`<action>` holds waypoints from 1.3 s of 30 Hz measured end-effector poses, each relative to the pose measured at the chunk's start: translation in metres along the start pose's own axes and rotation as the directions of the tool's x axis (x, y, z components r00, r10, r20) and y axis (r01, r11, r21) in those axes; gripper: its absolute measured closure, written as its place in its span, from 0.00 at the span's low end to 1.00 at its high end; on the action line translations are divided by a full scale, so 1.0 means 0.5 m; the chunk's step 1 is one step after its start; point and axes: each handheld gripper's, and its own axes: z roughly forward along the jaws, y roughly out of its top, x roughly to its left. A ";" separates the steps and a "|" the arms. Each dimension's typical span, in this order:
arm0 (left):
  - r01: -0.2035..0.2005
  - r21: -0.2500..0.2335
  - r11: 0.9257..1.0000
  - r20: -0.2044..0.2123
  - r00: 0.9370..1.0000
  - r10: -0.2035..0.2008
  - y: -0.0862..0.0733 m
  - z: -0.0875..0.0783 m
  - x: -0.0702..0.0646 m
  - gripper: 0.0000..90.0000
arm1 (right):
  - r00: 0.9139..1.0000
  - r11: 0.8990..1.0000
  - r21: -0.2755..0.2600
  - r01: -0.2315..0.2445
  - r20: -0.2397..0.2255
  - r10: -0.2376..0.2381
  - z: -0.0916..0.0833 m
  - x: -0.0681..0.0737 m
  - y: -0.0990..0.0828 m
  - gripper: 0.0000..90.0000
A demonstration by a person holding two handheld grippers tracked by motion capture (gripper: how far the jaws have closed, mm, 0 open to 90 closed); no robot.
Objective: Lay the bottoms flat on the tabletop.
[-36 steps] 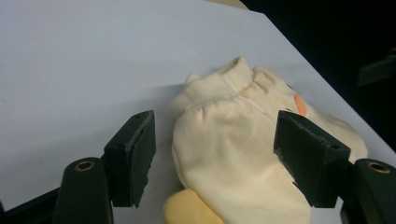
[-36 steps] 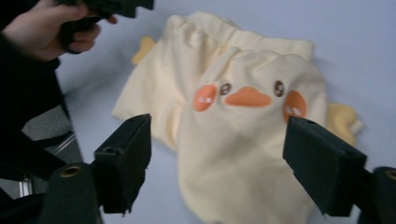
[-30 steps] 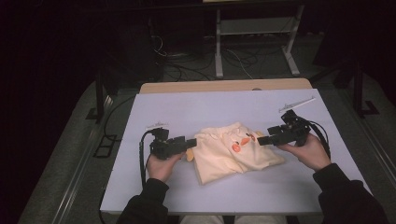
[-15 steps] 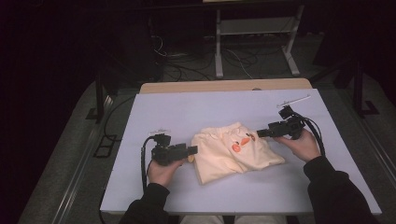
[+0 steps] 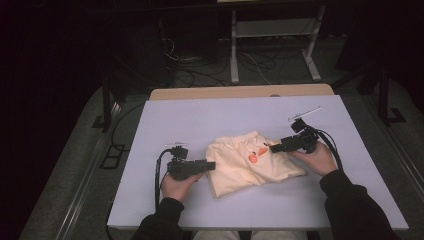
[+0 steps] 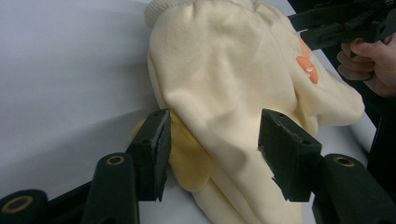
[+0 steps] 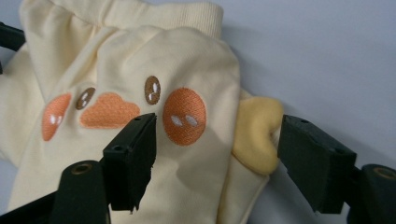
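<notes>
Both my grippers just started closing: left gripper (image 5: 209, 164) straddles the garment (image 5: 252, 162) at its nine o'clock edge, right gripper (image 5: 274, 148) at three; neither clenched yet, grasp imminent.

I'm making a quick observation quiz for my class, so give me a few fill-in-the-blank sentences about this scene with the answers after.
1. The folded garment lying on the table is pale ____ in colour.
2. The face stitched on the garment has round cheeks in ____.
3. The left claw has its jaws on either side of the garment's edge, and they stand ____.
4. The right claw reaches the garment from the side opposite the ____ claw.

Answers: yellow; orange; open; left
</notes>
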 end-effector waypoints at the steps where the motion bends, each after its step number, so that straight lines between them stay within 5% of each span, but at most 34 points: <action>1: 0.004 0.003 1.000 0.002 1.000 -0.004 0.000 0.002 0.003 0.50 | 1.000 1.000 0.008 0.003 0.010 -0.003 0.005 0.001 0.000 0.36; 5: 0.022 0.012 1.000 0.016 1.000 -0.022 0.002 0.013 0.014 0.54 | 0.999 1.000 0.005 0.021 0.044 -0.021 0.019 0.002 0.000 0.68; 9: 0.026 0.033 0.999 0.022 0.999 -0.027 0.004 0.023 0.018 0.69 | 0.998 0.999 0.003 0.036 0.042 -0.036 0.019 0.006 0.001 0.89; 11: 0.025 0.064 0.998 0.052 0.998 -0.028 0.009 0.025 0.024 0.83 | 0.998 0.999 -0.003 0.040 0.050 -0.040 0.014 0.009 0.002 0.91; 14: 0.002 0.079 0.997 0.061 0.998 -0.007 0.017 0.020 0.021 0.88 | 0.998 1.000 -0.007 0.026 0.055 -0.026 0.006 0.009 0.001 0.92; 21: -0.079 0.068 0.995 0.043 0.996 0.076 0.032 0.005 -0.006 0.89 | 0.999 0.996 -0.087 -0.013 0.048 0.018 -0.042 0.002 -0.004 0.92; 27: -0.083 0.079 0.993 0.038 0.996 0.080 0.042 0.002 -0.005 0.89 | 0.998 0.991 -0.122 -0.048 0.024 0.052 -0.070 0.000 -0.016 0.92; 39: -0.196 0.065 0.978 0.027 0.981 0.195 0.092 -0.053 -0.041 0.90 | 0.999 0.983 -0.178 -0.041 -0.015 0.039 -0.123 0.025 -0.017 0.93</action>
